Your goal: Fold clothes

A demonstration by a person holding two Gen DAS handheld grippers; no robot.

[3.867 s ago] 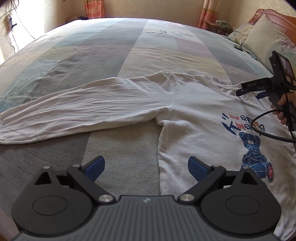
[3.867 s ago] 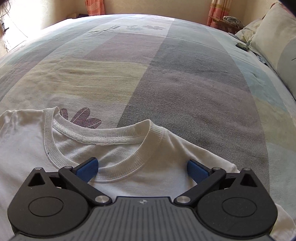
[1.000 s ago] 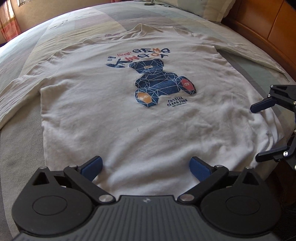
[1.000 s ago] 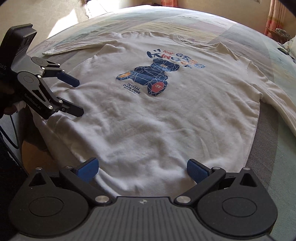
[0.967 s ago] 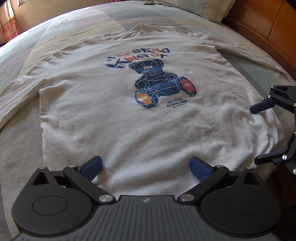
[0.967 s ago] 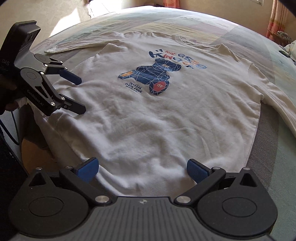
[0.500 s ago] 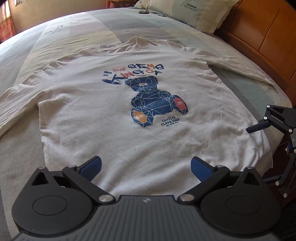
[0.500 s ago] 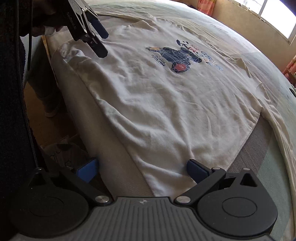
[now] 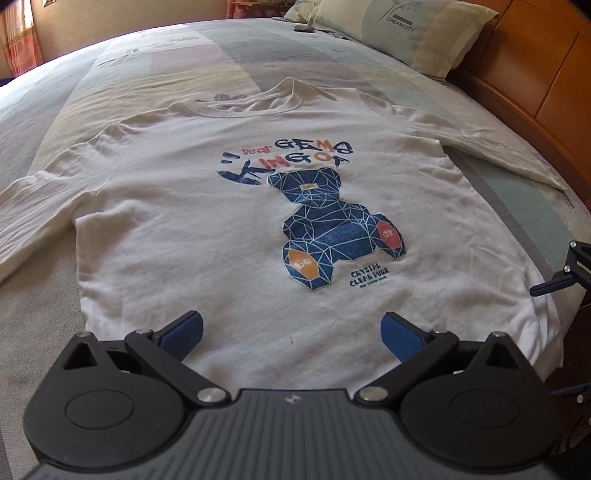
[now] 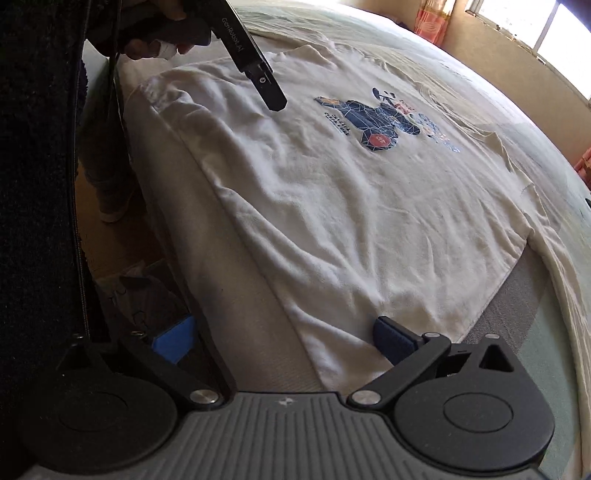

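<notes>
A white long-sleeved shirt (image 9: 221, 229) with a blue bear print lies flat and face up on the bed, sleeves spread to both sides. My left gripper (image 9: 291, 330) hovers open just above the hem, left of its middle, with nothing between its blue pads. One of the right gripper's fingers (image 9: 550, 286) shows at the far right, beside the hem's right corner. In the right wrist view the shirt (image 10: 351, 221) stretches away; my right gripper (image 10: 282, 339) is open and straddles the hem corner at the bed's edge. A hand holds the left gripper's fingers (image 10: 267, 90) over the far hem.
A pillow (image 9: 399, 33) and a wooden headboard (image 9: 535, 85) line the right side. A small dark object (image 9: 304, 29) lies near the pillow. The bed's side drops to the floor (image 10: 110, 251), where a person's dark clothing (image 10: 37, 147) fills the left.
The right gripper has swung from facing the shirt's front round to its hem corner at the bed's edge. The left gripper has drawn back a little; the shirt lies as before.
</notes>
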